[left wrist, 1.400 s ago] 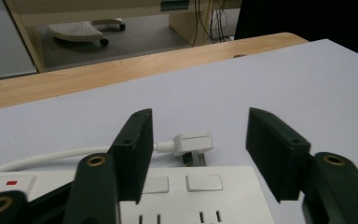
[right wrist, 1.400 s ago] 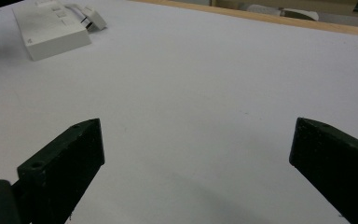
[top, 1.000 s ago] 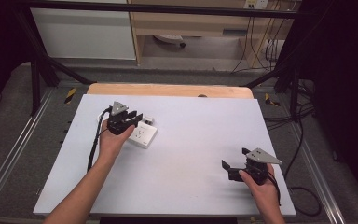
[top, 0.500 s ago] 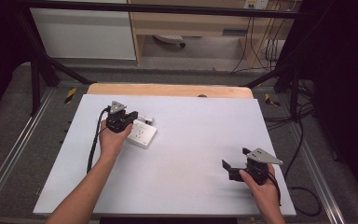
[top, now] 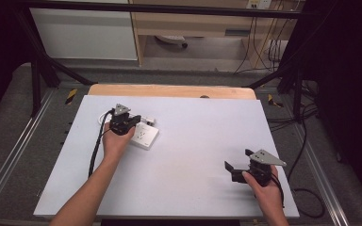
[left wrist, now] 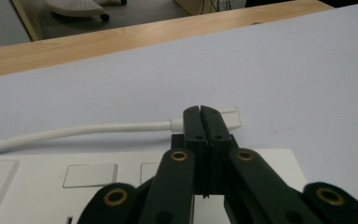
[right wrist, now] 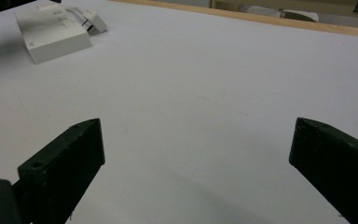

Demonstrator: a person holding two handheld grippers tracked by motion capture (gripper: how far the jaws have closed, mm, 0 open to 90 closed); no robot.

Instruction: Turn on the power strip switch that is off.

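Two grippers are working over the white table [top: 193, 155]. Left gripper [left wrist: 200, 116] is hovering above the white power strip [top: 143, 135] at the table's left rear, its jaws just closed together with nothing between them, beside a white plug [left wrist: 228, 116]. Right gripper [top: 238, 169] is resting near the front right, jaws standing wide apart and holding nothing.

1. The desk [top: 188, 155] lies bare and wide between the two hands, so there is open passage across its middle.
2. A white power strip [top: 143, 135] and its white cable [left wrist: 88, 130] crowd the far-left part.
3. A black frame bar [top: 169, 8] crosses overhead at the back.
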